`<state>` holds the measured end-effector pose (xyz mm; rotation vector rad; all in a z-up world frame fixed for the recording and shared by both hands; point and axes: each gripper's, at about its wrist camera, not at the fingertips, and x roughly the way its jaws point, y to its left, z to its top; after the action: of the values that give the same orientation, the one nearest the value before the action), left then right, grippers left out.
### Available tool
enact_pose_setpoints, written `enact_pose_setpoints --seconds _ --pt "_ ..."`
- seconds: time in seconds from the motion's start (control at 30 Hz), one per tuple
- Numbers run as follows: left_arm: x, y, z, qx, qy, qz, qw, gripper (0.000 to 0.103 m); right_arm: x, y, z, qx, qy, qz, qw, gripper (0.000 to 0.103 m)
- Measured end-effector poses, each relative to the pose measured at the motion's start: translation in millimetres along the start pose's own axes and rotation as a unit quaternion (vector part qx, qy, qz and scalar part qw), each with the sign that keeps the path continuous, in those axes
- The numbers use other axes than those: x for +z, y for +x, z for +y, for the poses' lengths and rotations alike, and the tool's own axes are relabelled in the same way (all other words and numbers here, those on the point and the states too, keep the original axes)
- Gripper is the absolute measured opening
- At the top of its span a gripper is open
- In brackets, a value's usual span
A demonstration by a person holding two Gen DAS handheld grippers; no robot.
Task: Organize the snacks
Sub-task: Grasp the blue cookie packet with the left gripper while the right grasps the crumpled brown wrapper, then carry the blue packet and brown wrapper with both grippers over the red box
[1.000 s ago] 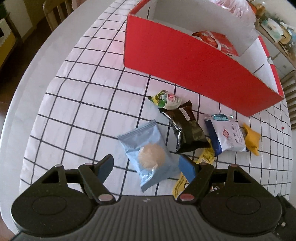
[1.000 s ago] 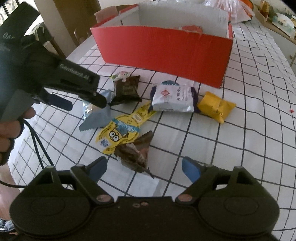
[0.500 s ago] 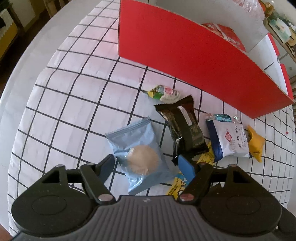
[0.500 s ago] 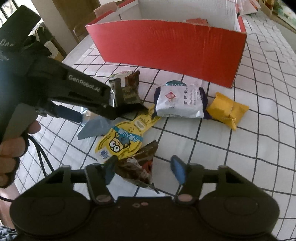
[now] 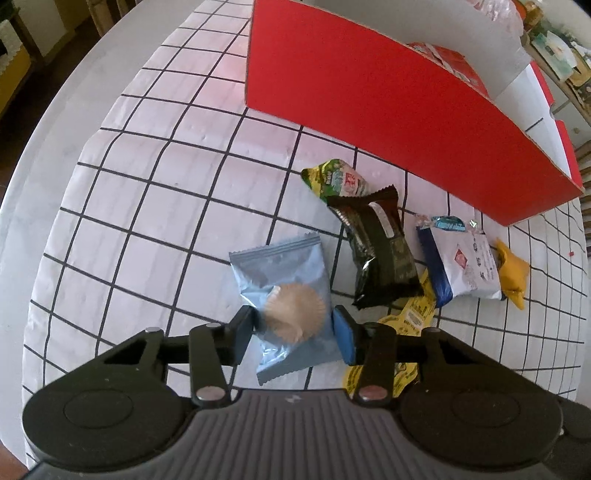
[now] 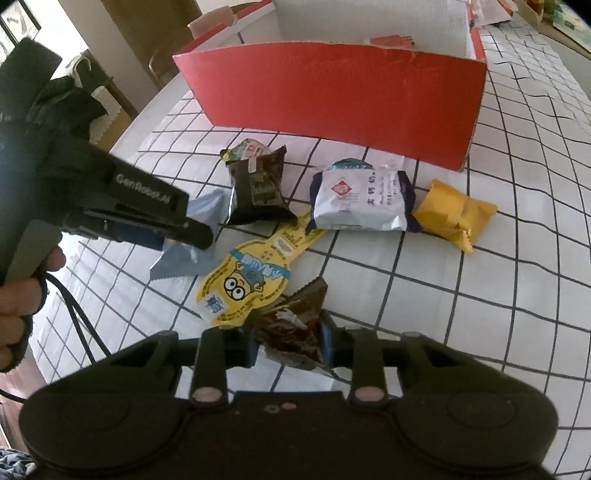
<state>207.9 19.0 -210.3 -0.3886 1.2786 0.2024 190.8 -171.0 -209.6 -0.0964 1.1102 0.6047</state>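
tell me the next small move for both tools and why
Probably finish closing, then lift. The left tool is closing around the light blue packet, the right tool around the brown wrapper. Both snacks lie on the checked cloth, and the red box stands open beyond them.

White tablecloth with a black grid (image 5: 155, 206) spreads across the round white table (image 5: 55, 110), whose bare rim curves past the cloth's left edge. Beyond the table in the right wrist view, a wooden chair back (image 6: 162, 62) stands near the far edge, and a framed picture (image 6: 18, 18) hangs at top left, while cluttered shelves (image 5: 561, 62) sit blurred at upper right
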Motion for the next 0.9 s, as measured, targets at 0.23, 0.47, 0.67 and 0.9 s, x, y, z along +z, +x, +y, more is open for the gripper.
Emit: enact_pose_setpoints --seconds 0.23,0.47,0.67,0.9 --pt "-10 -13 16 -0.008 -0.007 -0.006 0.9999 0.046 -4 -25 -1 0.001 0.011 -0.027 1.000 0.030" --pt "-22 -47 21 -0.023 0.010 -0.036 0.9990 0.046 0 -60 -3 0.001 0.018 -0.071 0.997 0.030" --pt "-25 -77 20 -0.039 0.023 -0.061 0.9971 0.046 15 -90 -3 -0.005 0.014 -0.107 0.994 0.030" --pt "-16 -110 7 -0.045 0.047 -0.102 0.9927 0.046 41 -115 -7 -0.020 0.002 -0.149 0.989 0.030"
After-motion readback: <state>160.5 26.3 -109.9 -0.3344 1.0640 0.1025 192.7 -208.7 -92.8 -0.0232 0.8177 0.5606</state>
